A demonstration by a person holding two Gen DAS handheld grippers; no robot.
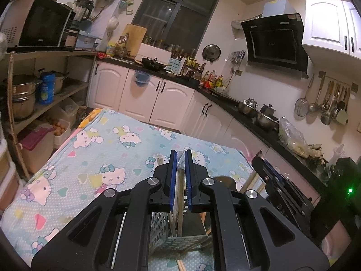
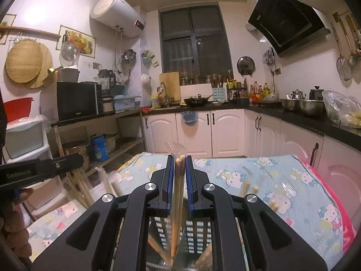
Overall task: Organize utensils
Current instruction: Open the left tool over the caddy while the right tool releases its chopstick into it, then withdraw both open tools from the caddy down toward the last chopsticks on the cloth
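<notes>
Right tool (image 2: 179, 160) clenched on wrapped chopsticks (image 2: 179, 180) above grey basket (image 2: 194, 237). Left tool (image 1: 180, 155) clenched on basket's (image 1: 161, 232) wrapped utensil (image 1: 180, 194). Desk (image 1: 90, 158) cloth: cartoon cats; no legible writing.

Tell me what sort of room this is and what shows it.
A home kitchen, it seems: a range hood over a black countertop with steel pots, white cabinets, and ladles and a strainer hung on a wall rail.

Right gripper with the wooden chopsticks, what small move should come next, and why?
Probably lower the right gripper a little further. Its jaws pinch clear-wrapped wooden chopsticks upright above the grey perforated plastic basket, so they likely need to go deeper before release.
</notes>
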